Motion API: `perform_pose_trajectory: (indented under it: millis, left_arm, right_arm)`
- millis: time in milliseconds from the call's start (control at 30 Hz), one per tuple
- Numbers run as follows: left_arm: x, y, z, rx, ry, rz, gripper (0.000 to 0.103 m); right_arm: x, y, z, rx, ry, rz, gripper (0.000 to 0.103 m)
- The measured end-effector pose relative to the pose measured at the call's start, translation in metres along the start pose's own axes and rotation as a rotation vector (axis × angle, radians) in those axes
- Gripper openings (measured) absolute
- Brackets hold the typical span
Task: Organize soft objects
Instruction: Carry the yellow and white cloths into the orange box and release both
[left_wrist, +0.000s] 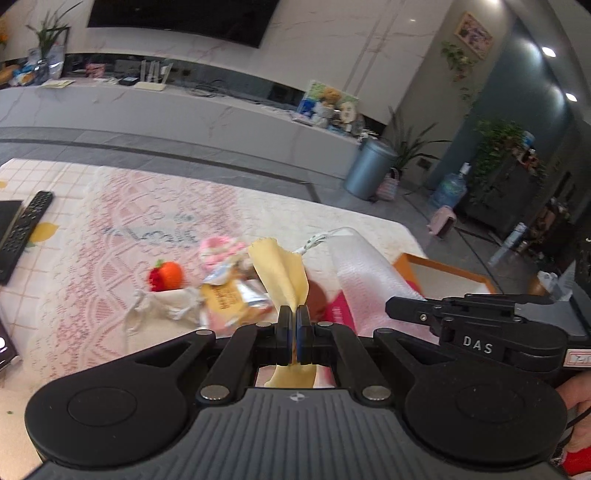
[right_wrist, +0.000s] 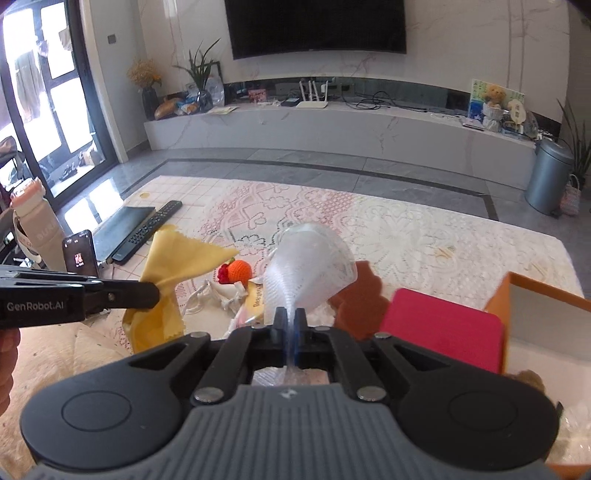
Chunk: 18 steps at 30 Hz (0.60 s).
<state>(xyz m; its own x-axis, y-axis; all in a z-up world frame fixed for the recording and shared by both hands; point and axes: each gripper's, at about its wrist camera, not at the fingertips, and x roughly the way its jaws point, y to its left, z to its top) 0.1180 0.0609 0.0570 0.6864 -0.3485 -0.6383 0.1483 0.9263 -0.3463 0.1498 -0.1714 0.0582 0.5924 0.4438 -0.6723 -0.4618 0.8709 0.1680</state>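
1. The desk (right_wrist: 424, 236) fills the middle of both views, covered by a pale lace cloth with pink patterns.
2. One orange box (right_wrist: 546, 314) stands at the right edge of the right wrist view, open-topped with a pale inside wall; what lies in it I cannot tell. Just left of it sits one magenta pink block (right_wrist: 443, 328).
3. One sheet of white bubble wrap (right_wrist: 314, 266) is lifted off the desk in the centre of the right wrist view, fanning out translucent and dimpled. The right hand-held gripper (right_wrist: 291, 314) is clamped tight on its pinched lower end.
4. One yellow cloth (left_wrist: 284, 273) with a zigzag-cut edge is pinched in the closed left hand-held gripper (left_wrist: 294, 314), just below the centre of the left wrist view; it stands up above the jaws and also hangs out behind them. In the right wrist view it spreads in a bow shape at the lower left.
5. One small heap remains on the desk behind the two lifted pieces, left of centre: a cream drawstring pouch (left_wrist: 166, 302), a yellow-and-silver packet (left_wrist: 229, 299) and a pink-and-white knitted piece (left_wrist: 218, 251), all touching or overlapping.
6. One crocheted orange fruit (left_wrist: 168, 275) with a red tuft rests at the pouch's upper edge.
7. One black remote (left_wrist: 24, 230) lies at the left edge of the left wrist view, well apart from the heap.
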Motion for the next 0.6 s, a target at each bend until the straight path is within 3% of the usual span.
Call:
perform_pose_trajectory:
  millis: [267,600]
  left_arm:
    - [0.023,-0.074,0.015,0.098,0.04,-0.17,0.002]
    - [0.109,-0.166,0.036,0.185,0.116,-0.337,0.002]
  right_arm:
    - [-0.062,-0.055,-0.012,0.024,-0.025,-0.115,0.0]
    - [-0.096,-0.149,-0.017,0.094,0.016,-0.255,0.0]
